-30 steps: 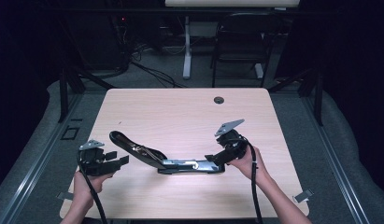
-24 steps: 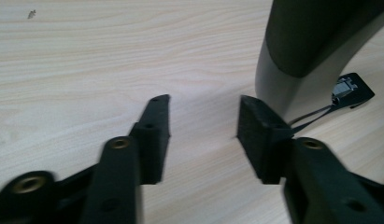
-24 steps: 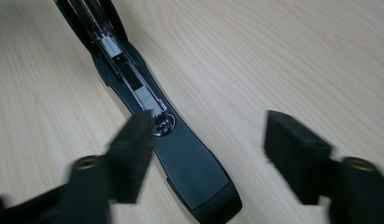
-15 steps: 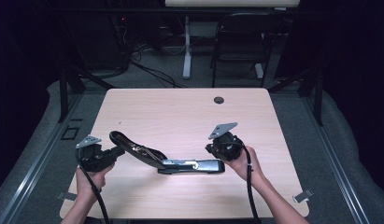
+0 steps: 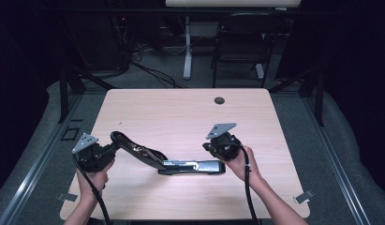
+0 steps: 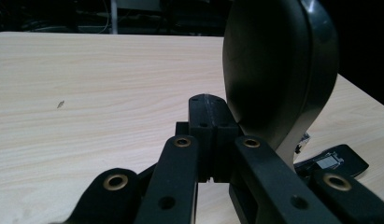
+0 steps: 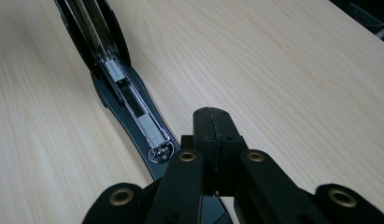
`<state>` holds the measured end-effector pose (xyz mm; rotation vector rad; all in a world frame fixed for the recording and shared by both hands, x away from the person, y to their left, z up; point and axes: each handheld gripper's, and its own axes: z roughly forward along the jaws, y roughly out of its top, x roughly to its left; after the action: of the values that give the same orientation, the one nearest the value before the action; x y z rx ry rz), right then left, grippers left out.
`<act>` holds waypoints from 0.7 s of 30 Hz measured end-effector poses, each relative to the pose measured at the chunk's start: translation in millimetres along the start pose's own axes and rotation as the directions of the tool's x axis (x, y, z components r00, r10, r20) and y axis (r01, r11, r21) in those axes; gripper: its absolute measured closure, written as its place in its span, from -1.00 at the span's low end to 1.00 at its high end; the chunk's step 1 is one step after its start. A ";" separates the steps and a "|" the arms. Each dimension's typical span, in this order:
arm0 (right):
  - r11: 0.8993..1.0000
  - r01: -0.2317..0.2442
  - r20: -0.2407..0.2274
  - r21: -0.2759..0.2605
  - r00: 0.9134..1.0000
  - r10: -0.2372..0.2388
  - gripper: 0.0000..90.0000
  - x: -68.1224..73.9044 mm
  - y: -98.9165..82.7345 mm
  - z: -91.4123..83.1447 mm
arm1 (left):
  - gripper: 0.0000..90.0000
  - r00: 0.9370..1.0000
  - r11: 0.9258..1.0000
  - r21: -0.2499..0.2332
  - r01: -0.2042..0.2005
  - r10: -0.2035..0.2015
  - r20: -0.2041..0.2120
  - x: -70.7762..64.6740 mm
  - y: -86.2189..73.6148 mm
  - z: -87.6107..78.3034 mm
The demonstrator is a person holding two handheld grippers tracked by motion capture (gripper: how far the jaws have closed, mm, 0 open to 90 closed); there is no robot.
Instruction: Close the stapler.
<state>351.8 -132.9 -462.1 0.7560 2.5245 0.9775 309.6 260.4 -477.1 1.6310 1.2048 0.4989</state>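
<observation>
High view: opened stapler [image 5: 169, 159] lies on table [image 5: 181, 112] between left gripper [image 5: 103, 153] and right gripper [image 5: 213, 146]. Both have just closed; jaws meet pad to pad, holding nothing.

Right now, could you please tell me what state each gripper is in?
Left gripper: closed, holding nothing.
Right gripper: closed, holding nothing.

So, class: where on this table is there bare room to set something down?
The far half of the table, between the opened stapler and the round hole, is bare. So is the near strip. The middle is crowded: left gripper, stapler, right gripper.
</observation>
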 end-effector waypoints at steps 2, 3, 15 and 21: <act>1.000 0.005 0.005 -0.002 1.000 -0.004 1.00 1.2 1.8 0.6 | 1.00 1.000 1.000 -0.003 0.003 -0.003 0.001 -1.0 0.2 0.3; 1.000 0.007 0.004 -0.005 1.000 -0.007 1.00 1.9 2.6 1.0 | 1.00 1.000 1.000 -0.003 0.001 -0.001 0.002 -1.7 0.4 0.1; 0.999 0.007 -0.008 -0.035 1.000 -0.007 1.00 9.6 11.6 6.8 | 1.00 1.000 0.999 -0.027 -0.019 0.019 0.017 -13.1 5.0 7.2; 0.998 0.014 -0.023 -0.055 1.000 -0.015 1.00 15.6 20.7 10.8 | 1.00 0.999 1.000 -0.025 0.017 -0.016 0.048 -14.8 6.2 10.0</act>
<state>351.8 -105.3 -457.1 0.7130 2.5085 1.0522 314.1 242.6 -472.4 1.6012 1.1711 0.4606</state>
